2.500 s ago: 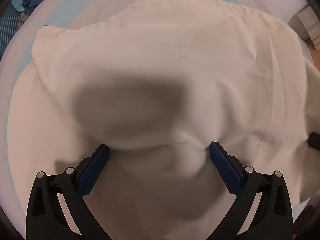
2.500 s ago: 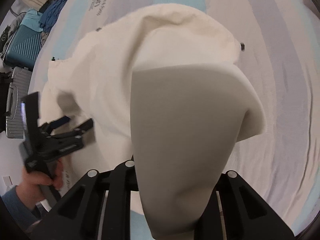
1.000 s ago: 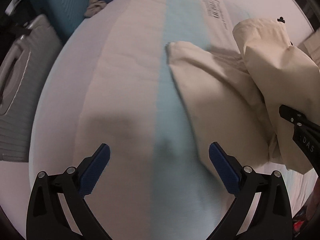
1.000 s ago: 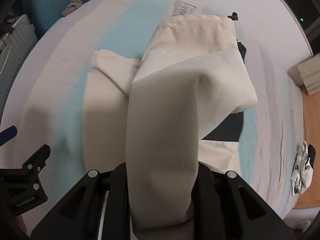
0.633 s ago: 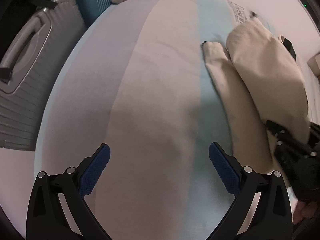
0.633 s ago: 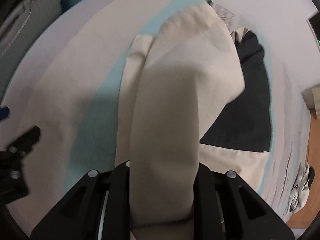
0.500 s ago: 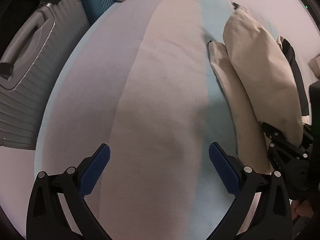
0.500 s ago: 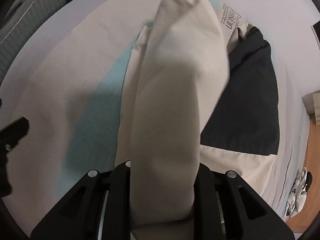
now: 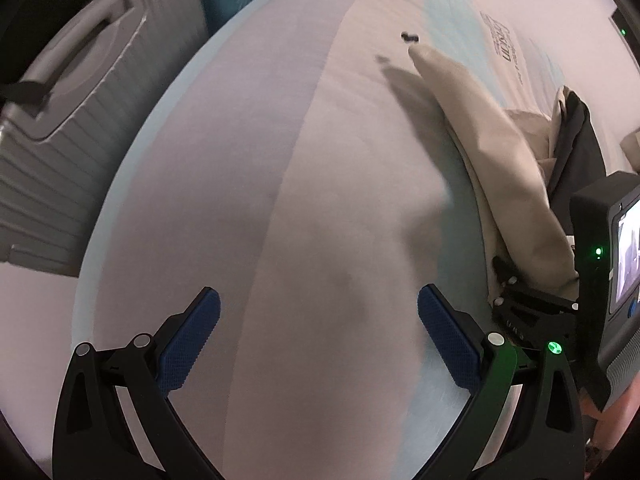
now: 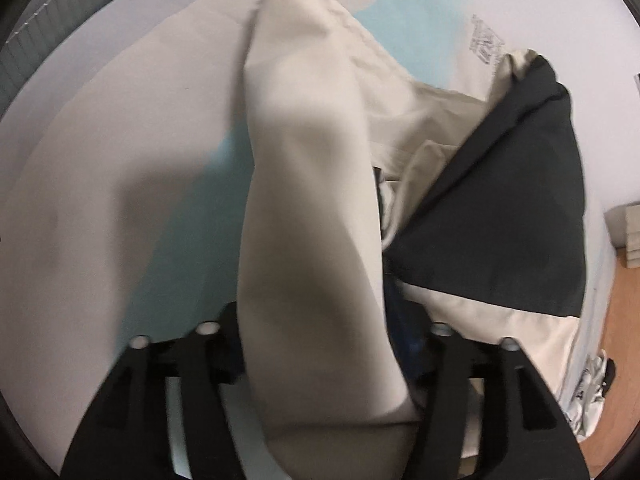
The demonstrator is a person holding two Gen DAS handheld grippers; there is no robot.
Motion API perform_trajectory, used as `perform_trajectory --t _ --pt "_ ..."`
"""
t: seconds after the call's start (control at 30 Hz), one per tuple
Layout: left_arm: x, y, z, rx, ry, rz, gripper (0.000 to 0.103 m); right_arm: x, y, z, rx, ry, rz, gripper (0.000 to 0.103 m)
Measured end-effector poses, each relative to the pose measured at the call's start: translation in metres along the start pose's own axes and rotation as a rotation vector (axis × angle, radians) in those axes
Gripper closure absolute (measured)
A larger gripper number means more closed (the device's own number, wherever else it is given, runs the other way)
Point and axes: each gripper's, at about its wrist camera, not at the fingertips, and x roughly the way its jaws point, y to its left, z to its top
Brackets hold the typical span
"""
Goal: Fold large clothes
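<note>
now the right gripper (image 10: 316, 340) is opening its jaws, a fold of the cream garment (image 10: 308, 200) between them and draping up across the bed (image 10: 100, 160), its dark panel (image 10: 500, 220) lying to the right. off to the side, the left gripper (image 9: 318, 320) is spread wide over bare sheet with nothing between its blue pads (image 9: 188, 344), near a grey suitcase (image 9: 80, 100).

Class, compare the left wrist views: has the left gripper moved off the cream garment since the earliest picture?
Yes. The left gripper, open, now sits over bare mattress, nearer the grey suitcase; the cream garment lies off to the side.
</note>
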Motion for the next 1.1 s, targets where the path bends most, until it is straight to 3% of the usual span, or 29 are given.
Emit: perform_trajectory --t 0.2,0.47,0.63,0.9,0.97,1.1 --pt "-0.008 0.011 -0.002 -0.019 -0.001 0.007 0.006 -0.006 -0.014 -0.006 -0.026 -0.023 0.099 0.020" --pt "-0.035 0.012 -0.008 -0.009 -0.012 0.029 0.006 -0.041 -0.013 -0.016 -0.084 -0.104 0.224 0.012" --pt "-0.041 0.009 -0.007 -0.008 -0.002 -0.006 0.006 -0.072 -0.035 -0.022 -0.054 -0.153 0.286 0.008" --pt "-0.031 -0.032 0.006 0.074 0.023 -0.087 0.006 -0.127 -0.088 -0.041 0.025 -0.215 0.300 0.008" --pt "-0.021 -0.044 0.012 0.082 0.039 -0.129 0.006 -0.126 -0.112 -0.042 0.031 -0.221 0.271 0.008" --pt "0.004 -0.066 0.024 0.118 0.062 -0.143 0.006 -0.107 -0.153 -0.044 0.039 -0.204 0.223 0.008"
